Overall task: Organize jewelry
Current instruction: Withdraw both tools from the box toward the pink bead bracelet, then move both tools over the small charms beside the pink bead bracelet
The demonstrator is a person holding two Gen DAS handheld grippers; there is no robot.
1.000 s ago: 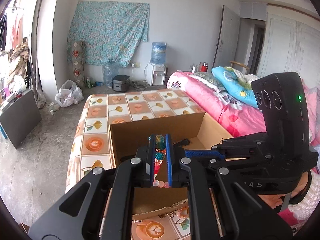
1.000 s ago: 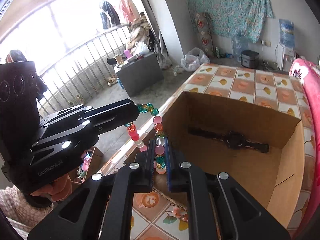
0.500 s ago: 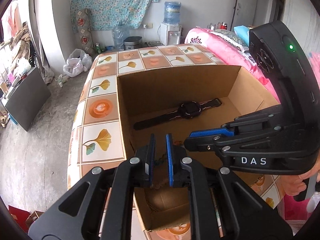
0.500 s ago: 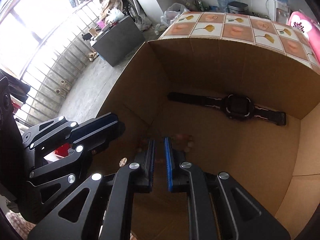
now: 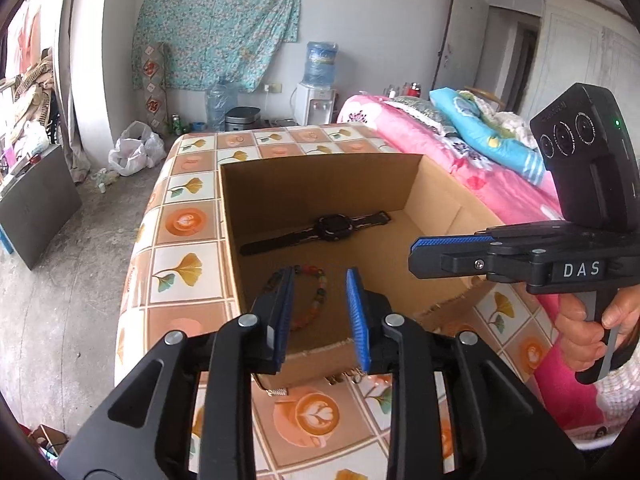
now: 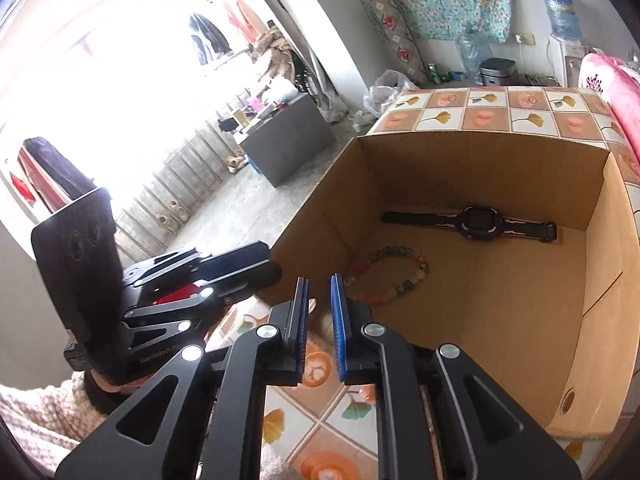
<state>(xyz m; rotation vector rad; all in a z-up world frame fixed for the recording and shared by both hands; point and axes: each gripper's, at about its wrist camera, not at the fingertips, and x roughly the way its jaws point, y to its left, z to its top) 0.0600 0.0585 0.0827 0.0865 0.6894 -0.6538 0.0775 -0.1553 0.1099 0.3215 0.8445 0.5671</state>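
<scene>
Bead bracelet point(image 6: 387, 276) lies flat in the cardboard box point(image 6: 600, 276), at 7 o'clock from the black watch point(image 6: 476, 220). Left claw point(image 5: 320, 312) is opening, empty. Right claw point(image 6: 319, 320) is nearly closed, empty. Best lift both straight up, clear of the box walls.

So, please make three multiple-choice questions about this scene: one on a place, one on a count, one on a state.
1. Where does the bead bracelet lie?
A. on the box floor
B. on the tablecloth
C. between a gripper's jaws

2. How many things lie in the box?
A. one
B. two
C. four

3. How is the watch?
A. strap buckled in a loop
C. standing upright
B. laid out flat, strap open

Answers:
1 A, the right view shows it on the cardboard floor, apart from both grippers.
2 B, only the bracelet and the watch show inside.
3 B, its strap stretches straight along the far wall.
</scene>
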